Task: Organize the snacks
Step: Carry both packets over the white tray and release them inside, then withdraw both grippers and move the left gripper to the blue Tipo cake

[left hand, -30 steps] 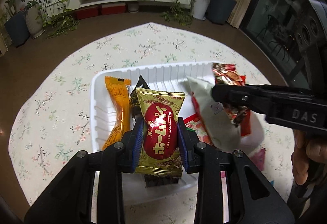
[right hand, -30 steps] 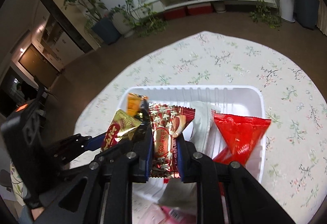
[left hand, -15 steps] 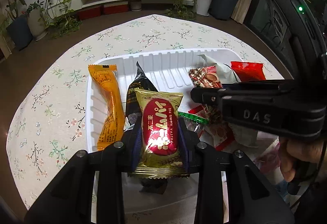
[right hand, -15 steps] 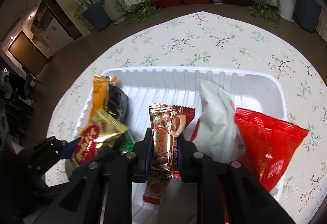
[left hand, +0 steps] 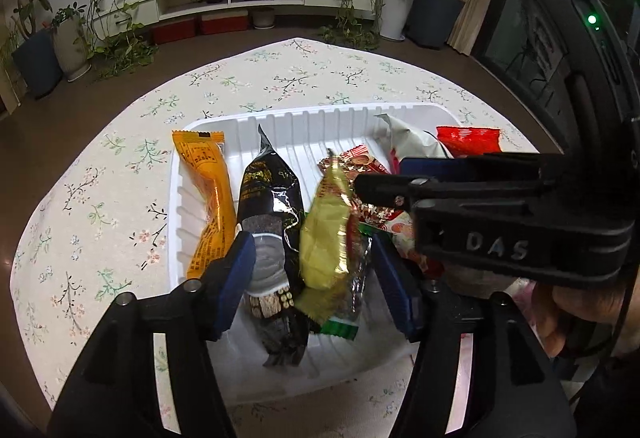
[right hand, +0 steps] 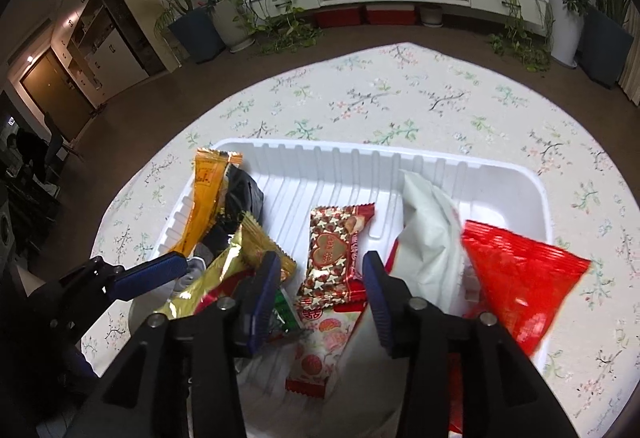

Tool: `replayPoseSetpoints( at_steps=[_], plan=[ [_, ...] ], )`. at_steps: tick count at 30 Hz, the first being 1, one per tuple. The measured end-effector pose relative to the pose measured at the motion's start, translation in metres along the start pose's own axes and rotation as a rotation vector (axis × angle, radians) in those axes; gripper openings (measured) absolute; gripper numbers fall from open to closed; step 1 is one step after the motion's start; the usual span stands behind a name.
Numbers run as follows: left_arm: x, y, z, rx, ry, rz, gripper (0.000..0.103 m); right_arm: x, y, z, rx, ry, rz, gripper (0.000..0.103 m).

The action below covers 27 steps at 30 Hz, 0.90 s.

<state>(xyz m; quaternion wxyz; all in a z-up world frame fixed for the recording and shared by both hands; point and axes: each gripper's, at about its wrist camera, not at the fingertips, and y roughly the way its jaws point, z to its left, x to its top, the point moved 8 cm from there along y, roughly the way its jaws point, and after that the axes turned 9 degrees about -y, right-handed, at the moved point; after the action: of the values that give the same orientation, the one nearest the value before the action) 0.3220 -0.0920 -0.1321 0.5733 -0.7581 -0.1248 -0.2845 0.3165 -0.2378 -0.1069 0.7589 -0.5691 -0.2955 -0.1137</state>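
Observation:
A white ribbed tray [left hand: 280,126] [right hand: 344,162] on the flowered tablecloth holds the snacks. My left gripper [left hand: 316,274] is open over the tray's near side; the gold packet [left hand: 324,234] [right hand: 244,258] lies tilted between its fingers, free of the pads, beside a black packet [left hand: 268,190] and an orange packet [left hand: 206,182]. My right gripper [right hand: 320,290] is open; the red-and-gold heart packet [right hand: 336,254] lies in the tray between its fingers. A white bag [right hand: 428,234] and a red bag [right hand: 516,282] lie to the right.
The right gripper's black body [left hand: 500,222] crosses the left wrist view at the right, over the tray. The left gripper's blue finger [right hand: 148,274] shows at the left of the right wrist view. The table edge drops to a brown floor; plants and a TV shelf stand behind.
Both grippers have opened. The gold packet has left the left gripper and tipped into the tray; the heart packet has left the right gripper and lies in the tray.

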Motion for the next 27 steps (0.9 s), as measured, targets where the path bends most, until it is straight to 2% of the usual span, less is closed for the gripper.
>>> replayPoseSetpoints(
  at_steps=[3,6,8,10,14,18,21,24,27],
  plan=[
    [-0.003,-0.017,-0.001,-0.014,-0.003,-0.016,0.068,0.001,-0.021,-0.003,-0.014,-0.012,-0.035,0.056],
    [-0.010,-0.039,-0.003,-0.020,0.002,-0.040,0.080,0.001,-0.053,-0.004,-0.013,-0.026,-0.081,0.070],
    [-0.019,-0.053,-0.007,-0.035,0.010,-0.044,0.091,-0.005,-0.077,0.000,0.026,-0.041,-0.111,0.082],
    [-0.031,-0.067,-0.012,-0.069,0.026,-0.042,0.100,-0.018,-0.101,0.008,0.091,-0.075,-0.136,0.087],
    [-0.072,-0.097,-0.021,-0.151,0.081,-0.013,0.103,-0.070,-0.140,0.030,0.181,-0.212,-0.132,0.088],
    [-0.111,-0.125,-0.031,-0.198,0.120,-0.024,0.103,-0.139,-0.159,0.053,0.205,-0.359,-0.089,0.088],
    [-0.145,-0.138,-0.066,-0.254,0.268,0.008,0.103,-0.176,-0.166,0.048,0.173,-0.373,-0.068,0.088],
    [-0.177,-0.137,-0.107,-0.281,0.457,0.081,0.103,-0.198,-0.171,0.028,0.168,-0.263,-0.053,0.088],
    [-0.196,-0.135,-0.135,-0.282,0.571,0.114,0.103,-0.209,-0.184,0.014,0.163,-0.197,-0.084,0.088]
  ],
)
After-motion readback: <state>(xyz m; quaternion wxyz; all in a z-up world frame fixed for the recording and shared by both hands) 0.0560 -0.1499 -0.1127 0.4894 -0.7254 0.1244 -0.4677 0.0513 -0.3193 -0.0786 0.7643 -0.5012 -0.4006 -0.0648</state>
